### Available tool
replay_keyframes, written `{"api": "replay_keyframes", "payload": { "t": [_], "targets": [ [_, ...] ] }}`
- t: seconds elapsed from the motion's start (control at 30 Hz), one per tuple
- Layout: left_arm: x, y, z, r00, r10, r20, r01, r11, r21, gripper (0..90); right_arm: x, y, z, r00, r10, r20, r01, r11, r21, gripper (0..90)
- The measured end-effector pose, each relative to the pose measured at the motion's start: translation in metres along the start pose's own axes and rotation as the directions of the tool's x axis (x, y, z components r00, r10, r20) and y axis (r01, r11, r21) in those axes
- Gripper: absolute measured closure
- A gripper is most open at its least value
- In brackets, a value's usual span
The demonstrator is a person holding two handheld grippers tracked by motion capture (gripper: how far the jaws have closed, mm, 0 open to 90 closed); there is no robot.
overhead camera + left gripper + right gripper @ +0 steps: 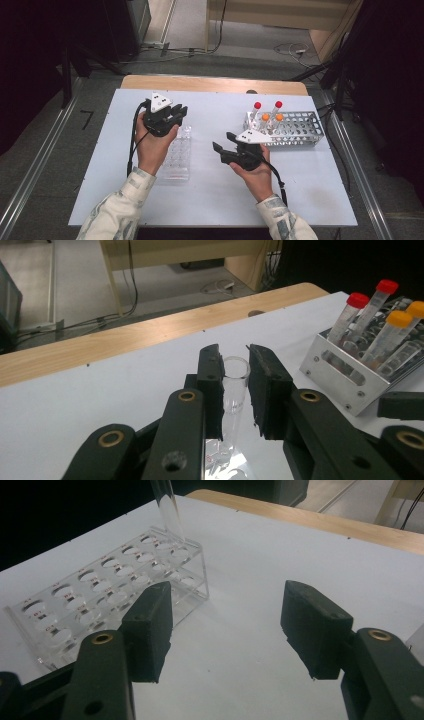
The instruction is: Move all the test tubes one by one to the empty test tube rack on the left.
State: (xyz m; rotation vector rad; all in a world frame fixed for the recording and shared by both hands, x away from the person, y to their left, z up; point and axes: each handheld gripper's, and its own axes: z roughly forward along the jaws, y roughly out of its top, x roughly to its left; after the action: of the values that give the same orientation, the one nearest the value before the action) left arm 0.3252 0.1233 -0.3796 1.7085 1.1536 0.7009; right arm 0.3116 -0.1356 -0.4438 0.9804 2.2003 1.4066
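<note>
The left claw (pixel 235 385) is clenched on a clear, uncapped glass test tube (pixel 234 390), its pads pressing the tube just below the open rim. The tube stands nearly upright, mouth up, long axis vertical, with its lower end above the clear acrylic rack (pixel 177 157) that lies on the white bench (pixel 300 195). In the right gripper view the tube (pixel 169 510) rises over the far corner of that rack (pixel 100 600); small red markings sit beside the holes, too small to read. The right claw (pixel 227 630) is released, nothing between its pads. Well apart to the right, a metal rack (pixel 295 131) holds capped tubes (pixel 370 320), two red, two orange, leaning.
</note>
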Motion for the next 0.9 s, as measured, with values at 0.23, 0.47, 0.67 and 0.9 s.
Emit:
{"api": "replay_keyframes", "payload": {
  "t": [0.23,0.47,0.67,0.9],
  "targets": [
    [-0.001,-0.012,0.009,0.9999,0.007,-0.011,-0.007,0.9995,0.031,77.4,0.0,-0.001,0.0,1.0,0.001,0.0,-0.001,1.0,0.004,36.0],
    [-0.003,-0.031,0.022,0.9997,0.017,-0.017,-0.016,0.9969,0.077,77.4,0.0,-0.002,0.0,1.0,0.004,-0.001,-0.004,1.0,0.005,36.0],
    [-0.004,-0.042,0.03,0.9997,0.017,-0.019,-0.015,0.9939,0.109,77.4,0.0,-0.002,0.001,1.0,0.003,0.0,-0.003,1.0,0.007,36.0],
    [-0.003,-0.045,0.031,0.9999,0.0,-0.01,0.002,0.9942,0.108,76.0,0.0,-0.003,0.001,1.0,0.004,0.001,-0.004,1.0,0.009,35.9]
  ]
}}
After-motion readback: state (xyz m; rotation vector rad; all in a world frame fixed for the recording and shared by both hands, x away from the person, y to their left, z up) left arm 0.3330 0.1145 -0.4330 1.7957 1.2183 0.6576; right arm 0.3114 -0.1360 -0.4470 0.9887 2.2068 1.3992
